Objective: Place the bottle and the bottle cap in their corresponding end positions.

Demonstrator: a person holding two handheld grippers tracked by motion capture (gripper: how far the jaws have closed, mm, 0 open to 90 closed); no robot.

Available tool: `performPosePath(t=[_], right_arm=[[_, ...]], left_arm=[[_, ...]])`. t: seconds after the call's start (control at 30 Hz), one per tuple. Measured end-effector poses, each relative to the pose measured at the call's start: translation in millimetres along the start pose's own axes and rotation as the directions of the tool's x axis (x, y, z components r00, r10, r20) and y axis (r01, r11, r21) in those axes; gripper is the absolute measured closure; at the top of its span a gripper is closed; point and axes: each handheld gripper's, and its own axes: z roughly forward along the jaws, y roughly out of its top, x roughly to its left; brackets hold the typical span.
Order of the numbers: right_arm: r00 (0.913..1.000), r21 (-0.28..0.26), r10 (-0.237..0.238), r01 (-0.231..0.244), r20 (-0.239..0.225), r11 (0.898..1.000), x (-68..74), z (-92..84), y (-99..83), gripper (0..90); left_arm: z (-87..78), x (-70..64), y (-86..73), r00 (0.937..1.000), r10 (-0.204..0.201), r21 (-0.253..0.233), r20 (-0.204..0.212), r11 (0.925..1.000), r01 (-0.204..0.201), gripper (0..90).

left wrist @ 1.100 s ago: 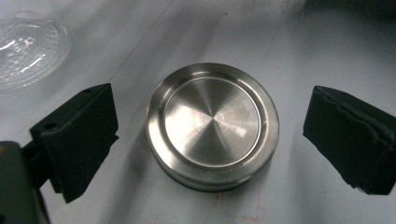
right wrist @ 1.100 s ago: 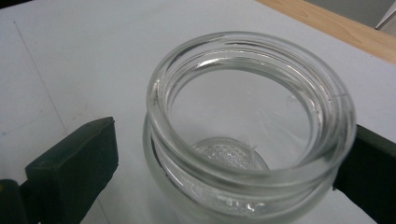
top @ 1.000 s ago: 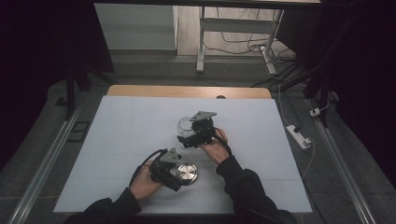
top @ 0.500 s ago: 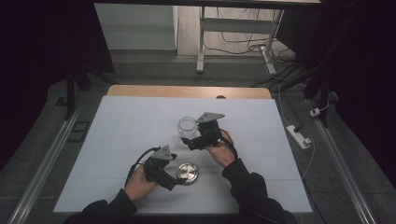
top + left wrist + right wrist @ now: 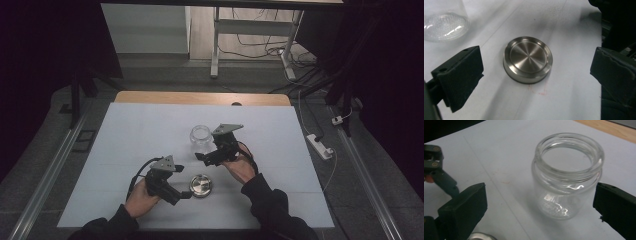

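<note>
Your work surface is the white table (image 5: 150, 130), with a strip of bare wood showing along its far edge. On it, a little past the centre, the clear glass jar (image 5: 200, 136) stands upright with its mouth open and uncovered. From the jar, the round metal lid (image 5: 200, 185) lies at about 6 o'clock, well apart from it, flat on the table with its brushed top facing up.

Your right gripper (image 5: 206, 159) sits at roughly 4 o'clock from the jar, near it but not touching. In the right gripper view its two black jaws stand wide apart, one at each lower corner, and the jar (image 5: 567, 176) rises between and beyond them with clear table showing on both sides. It holds nothing.

Your left gripper (image 5: 181, 192) rests just beside the lid, at about 9 o'clock from it. Its jaws have just been opening and now stand as wide as they go. In the left gripper view the lid (image 5: 527, 59) lies between the two pads with bare table on each side of it, so neither pad touches it and nothing is gripped. The base of the jar (image 5: 445, 22) shows at about 10 o'clock from the lid in that view. A faint red mark sits on the table just under the lid's near edge.
</note>
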Motion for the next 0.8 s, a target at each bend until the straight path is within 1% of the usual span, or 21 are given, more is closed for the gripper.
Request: performPosePath(t=[0.03,0.13,0.2,0.33,0.53,0.8], right_arm=[[1.0000,0.005,-0.007,0.007,0.004,1.000,1.7,-0.5,-0.2,0.0],[0.9986,0.012,-0.040,0.040,0.034,0.999,8.1,-2.1,-1.2,0.0],[0.9979,0.022,-0.045,0.044,0.047,0.999,11.4,-2.7,-2.1,0.0],[0.9986,0.019,-0.037,0.036,0.037,0.999,14.6,-4.8,-5.7,0.0],[0.9990,0.006,-0.039,0.038,0.021,0.999,17.3,-12.3,-11.2,0.0],[0.9981,0.011,-0.060,0.059,0.013,0.998,23.6,-22.3,-17.2,0.0]], left_arm=[[-1.7,0.0,-1.1,1.0000,-0.005,-0.003,-0.003,1.0000,0.005,0.0],[-8.1,0.5,-4.0,0.9998,-0.017,-0.014,-0.012,0.9998,0.017,0.0],[-12.2,0.4,-5.8,0.9995,-0.025,-0.024,-0.018,0.9994,0.024,0.0],[-18.4,-0.2,-10.0,0.9993,-0.029,-0.031,-0.025,0.9991,0.028,0.0],[-25.0,-2.7,-15.3,0.9982,-0.018,-0.022,-0.058,0.9996,0.016,0.0],[-36.3,-4.3,-21.9,0.9962,-0.031,-0.035,-0.082,0.9990,0.028,0.0]])
